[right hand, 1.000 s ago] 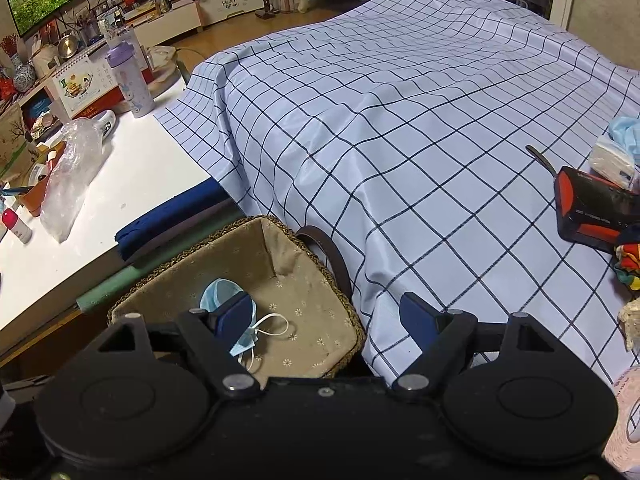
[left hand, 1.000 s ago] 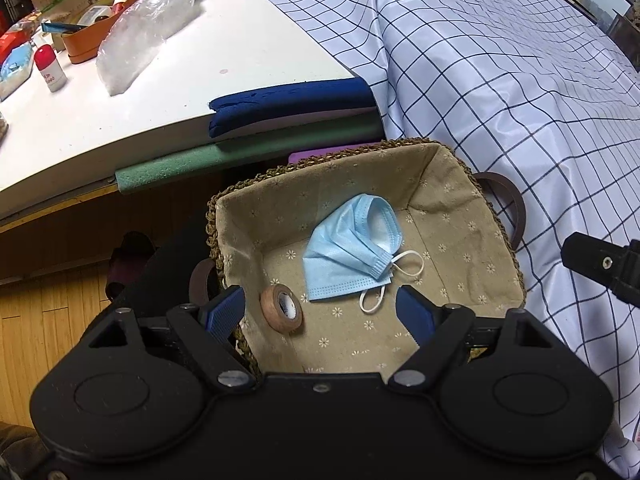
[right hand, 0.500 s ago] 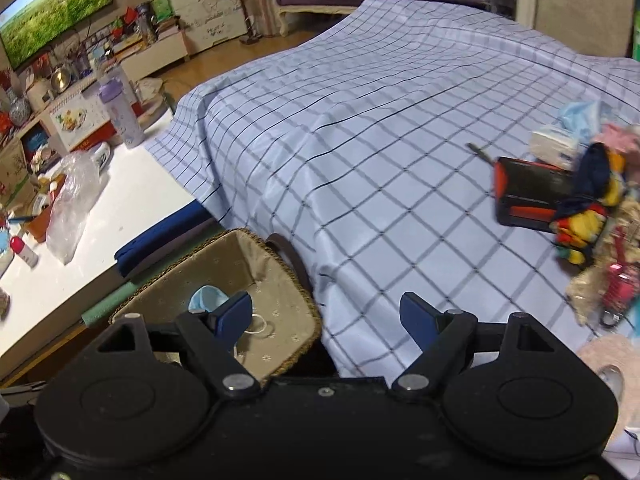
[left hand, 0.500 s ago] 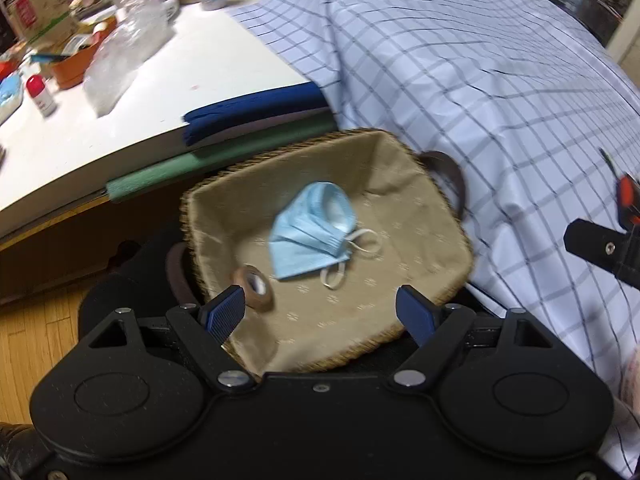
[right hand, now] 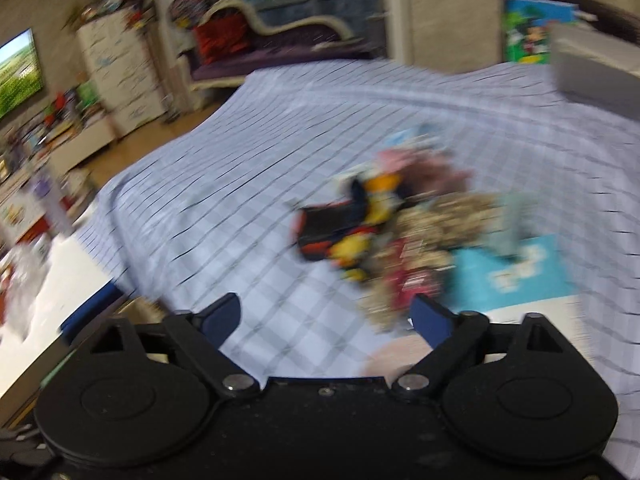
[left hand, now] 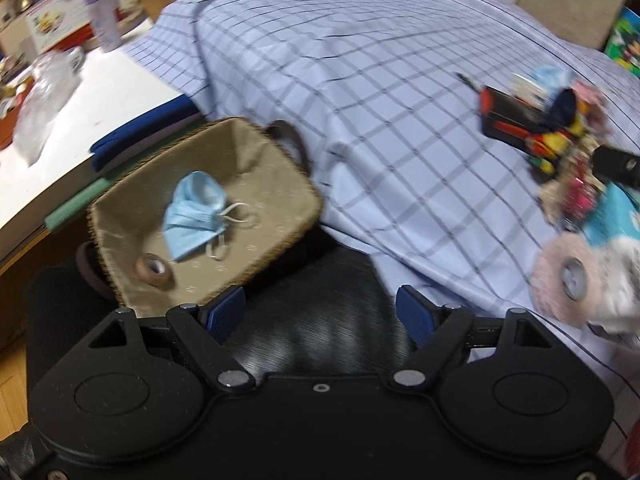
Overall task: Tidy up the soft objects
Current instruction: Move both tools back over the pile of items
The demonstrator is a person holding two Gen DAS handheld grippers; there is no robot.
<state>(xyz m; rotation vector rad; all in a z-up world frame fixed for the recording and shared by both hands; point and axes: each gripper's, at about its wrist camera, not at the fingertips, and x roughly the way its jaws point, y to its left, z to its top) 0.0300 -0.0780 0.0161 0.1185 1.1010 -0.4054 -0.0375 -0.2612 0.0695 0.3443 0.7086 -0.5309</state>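
A woven basket (left hand: pixel 280 168) with a tan lining sits at the edge of the checked cloth. In it lie a blue face mask (left hand: pixel 196 212) and a small brown tape roll (left hand: pixel 154 270). My left gripper (left hand: pixel 320 312) is open and empty, just right of the basket. A pile of mixed soft objects (right hand: pixel 404 224) lies on the cloth (right hand: pixel 256 184); it also shows in the left wrist view (left hand: pixel 560 148). My right gripper (right hand: pixel 328 316) is open and empty, short of the pile. The right wrist view is blurred.
A white table (left hand: pixel 88 100) at the left bears a plastic bag (left hand: pixel 44 100) and a bottle (left hand: pixel 102 16). Blue and green foam mats (left hand: pixel 140 140) lie under its edge. A pink tape roll (left hand: pixel 564 276) and a teal packet (right hand: pixel 516 276) lie beside the pile.
Both grippers have swung to the right, away from the basket and towards the pile of soft objects. Both stay open and empty. The basket's contents have not moved.
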